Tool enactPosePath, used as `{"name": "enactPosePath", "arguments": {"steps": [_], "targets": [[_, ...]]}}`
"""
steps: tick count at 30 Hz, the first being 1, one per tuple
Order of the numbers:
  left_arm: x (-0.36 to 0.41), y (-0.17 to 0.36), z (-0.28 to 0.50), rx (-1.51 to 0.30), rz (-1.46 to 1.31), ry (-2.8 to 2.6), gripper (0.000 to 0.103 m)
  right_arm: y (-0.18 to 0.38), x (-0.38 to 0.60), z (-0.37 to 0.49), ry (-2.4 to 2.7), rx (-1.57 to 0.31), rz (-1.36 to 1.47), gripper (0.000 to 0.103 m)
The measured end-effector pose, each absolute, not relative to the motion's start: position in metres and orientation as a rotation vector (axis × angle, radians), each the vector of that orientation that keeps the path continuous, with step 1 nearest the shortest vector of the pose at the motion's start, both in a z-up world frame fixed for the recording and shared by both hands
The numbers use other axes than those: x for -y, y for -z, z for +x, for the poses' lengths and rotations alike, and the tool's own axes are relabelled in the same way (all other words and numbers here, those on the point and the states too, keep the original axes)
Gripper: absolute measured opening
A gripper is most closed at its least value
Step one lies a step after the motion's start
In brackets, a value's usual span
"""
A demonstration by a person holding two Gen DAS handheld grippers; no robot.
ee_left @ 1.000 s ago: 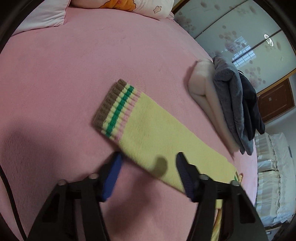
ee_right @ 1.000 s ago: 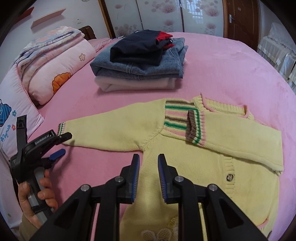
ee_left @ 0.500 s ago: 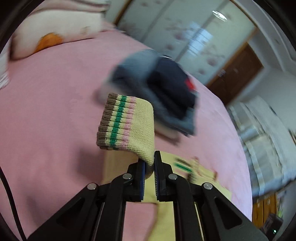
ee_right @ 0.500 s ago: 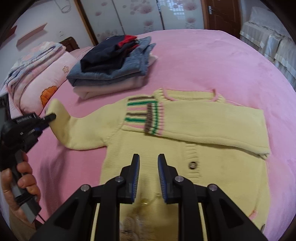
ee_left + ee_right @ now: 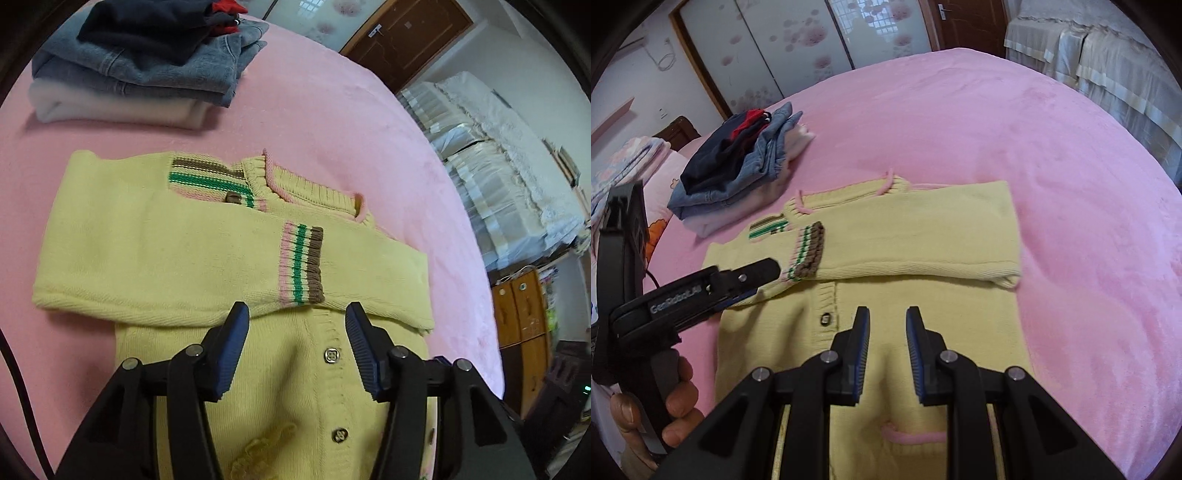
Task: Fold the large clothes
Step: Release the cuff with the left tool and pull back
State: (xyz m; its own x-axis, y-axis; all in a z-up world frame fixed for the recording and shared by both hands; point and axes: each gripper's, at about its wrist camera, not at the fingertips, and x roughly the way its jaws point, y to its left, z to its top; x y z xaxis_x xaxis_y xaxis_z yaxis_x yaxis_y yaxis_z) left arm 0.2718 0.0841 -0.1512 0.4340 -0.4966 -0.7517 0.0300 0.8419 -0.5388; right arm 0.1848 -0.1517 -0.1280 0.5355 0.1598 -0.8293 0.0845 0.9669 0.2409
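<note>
Left gripper (image 5: 295, 332) jaws opening, nothing between them; yellow cardigan (image 5: 236, 362) on pink bed (image 5: 332, 122) below, striped cuff (image 5: 301, 264) just ahead. Right gripper (image 5: 886, 332) slightly parted, empty, above cardigan body.

1. The cardigan's (image 5: 207, 258) hem runs out below the left gripper (image 5: 295, 350), hidden by its arms.
2. The stack (image 5: 140, 62) beyond is cut off at the top edge.
3. The person's hand (image 5: 661, 413) is partly cropped.
</note>
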Motion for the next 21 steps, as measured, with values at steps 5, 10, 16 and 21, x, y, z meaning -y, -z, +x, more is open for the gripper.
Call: {"name": "enactPosePath", "arguments": {"steps": [5,10,16,21], "targets": [[-0.123,0.137,0.249,-1.007,-0.490,0.274,0.056,0.128,0.146,0.191,-0.111,-1.005,0.279,0.020],[-0.155,0.146,0.223,-1.021,-0.484,0.156,0.059,0.132,0.123,0.214,-0.232,-1.021,0.318,0.020],[-0.176,0.176,0.208,-1.087,-0.493,0.094,0.059,0.157,0.112,0.254,-0.343,-1.110,0.506,0.020],[-0.179,0.182,0.202,-1.092,-0.488,0.095,0.059,0.181,0.103,0.272,-0.355,-1.193,0.601,0.020]]}}
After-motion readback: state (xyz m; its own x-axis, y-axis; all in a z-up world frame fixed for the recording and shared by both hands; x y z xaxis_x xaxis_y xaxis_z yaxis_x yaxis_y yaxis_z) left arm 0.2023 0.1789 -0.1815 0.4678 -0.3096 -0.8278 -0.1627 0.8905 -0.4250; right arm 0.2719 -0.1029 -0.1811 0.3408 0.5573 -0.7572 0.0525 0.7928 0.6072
